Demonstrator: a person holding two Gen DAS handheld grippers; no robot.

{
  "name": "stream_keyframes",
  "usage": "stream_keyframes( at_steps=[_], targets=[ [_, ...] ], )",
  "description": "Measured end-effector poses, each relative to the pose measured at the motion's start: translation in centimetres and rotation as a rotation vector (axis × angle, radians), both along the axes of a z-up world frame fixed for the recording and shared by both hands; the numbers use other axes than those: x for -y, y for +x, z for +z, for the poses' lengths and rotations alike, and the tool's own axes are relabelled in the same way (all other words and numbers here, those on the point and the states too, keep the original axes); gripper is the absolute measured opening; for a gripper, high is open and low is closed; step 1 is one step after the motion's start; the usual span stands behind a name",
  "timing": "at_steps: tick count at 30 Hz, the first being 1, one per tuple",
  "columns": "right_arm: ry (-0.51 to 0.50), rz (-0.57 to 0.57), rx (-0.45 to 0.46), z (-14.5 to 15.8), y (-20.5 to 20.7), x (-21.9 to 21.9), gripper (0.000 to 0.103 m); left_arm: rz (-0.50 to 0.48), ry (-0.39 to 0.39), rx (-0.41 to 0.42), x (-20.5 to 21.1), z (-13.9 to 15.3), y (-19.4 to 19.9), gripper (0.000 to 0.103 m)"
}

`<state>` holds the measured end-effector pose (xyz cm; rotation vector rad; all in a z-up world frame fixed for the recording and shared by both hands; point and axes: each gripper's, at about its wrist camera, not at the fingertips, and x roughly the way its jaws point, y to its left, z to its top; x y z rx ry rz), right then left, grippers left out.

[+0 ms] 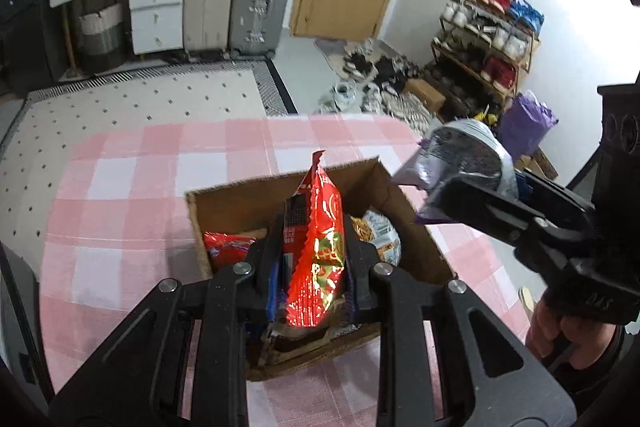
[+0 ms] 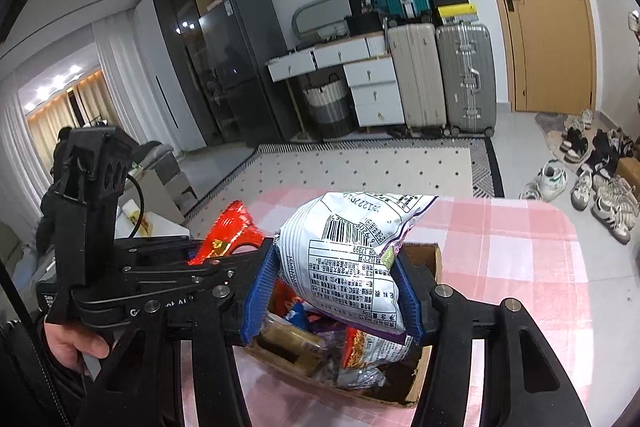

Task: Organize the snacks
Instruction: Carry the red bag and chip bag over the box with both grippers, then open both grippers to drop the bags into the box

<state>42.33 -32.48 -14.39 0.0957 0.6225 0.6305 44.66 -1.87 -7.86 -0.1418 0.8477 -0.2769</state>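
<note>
Pink-checked bench (image 1: 120, 187) carries the cardboard box (image 1: 280, 187); left gripper (image 1: 310, 259) fingers clamp the red packet (image 1: 320, 227) upright directly above it; right gripper (image 2: 332, 291) fingers clamp the white bag (image 2: 352, 247) beside.

We see a table (image 1: 120, 187) covered with a pink-and-white checked cloth, filling the lower half of the left wrist frame and running to the right edge of the right wrist frame. Directly on it sits an open cardboard box (image 1: 224, 203), at the centre of the left wrist frame and low centre of the right wrist one (image 2: 434, 259), with snack packets inside. Beyond the table, in the upper half of both frames, the floor carries a pale dotted rug (image 2: 360, 167).
</note>
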Motion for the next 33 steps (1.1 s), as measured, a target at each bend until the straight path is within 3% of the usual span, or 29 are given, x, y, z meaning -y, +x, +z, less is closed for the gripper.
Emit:
stream_keyframes(
  at_steps=[8, 11, 12, 13, 19, 27, 31, 33],
  targets=[
    [-0.036, 0.0, 0.01, -2.5, 2.2, -1.5, 0.057, 0.0, -0.014, -0.025, 0.1, -2.9, 1.9, 0.022],
    [-0.025, -0.007, -0.007, -3.5, 2.9, -1.6, 0.064, 0.016, -0.017, -0.047, -0.4, -4.0, 2.7, 0.05],
    [-0.018, -0.011, -0.014, -3.8, 3.0, -1.4, 0.075, 0.02, -0.021, -0.05, -0.5, -4.2, 2.7, 0.057],
    [-0.006, -0.015, -0.013, -3.8, 3.0, -1.2, 0.08, 0.024, -0.023, -0.043, -0.7, -4.3, 2.5, 0.057],
    [0.007, -0.021, 0.033, -2.9, 2.0, 0.0, 0.084, 0.032, -0.003, -0.031, -1.1, -4.2, 1.9, 0.058],
    [0.0, -0.032, 0.061, -1.4, -0.2, 0.8, 0.085, 0.042, 0.016, -0.01, -1.0, -2.9, -0.3, 0.06],
    [-0.005, -0.047, 0.069, -0.8, -1.3, 1.3, 0.086, 0.065, 0.049, 0.01, -0.9, -1.6, -1.9, 0.077],
    [-0.004, -0.055, 0.072, -0.5, -2.0, 1.6, 0.087, 0.08, 0.067, 0.028, -0.9, -0.9, -2.7, 0.078]
  ],
)
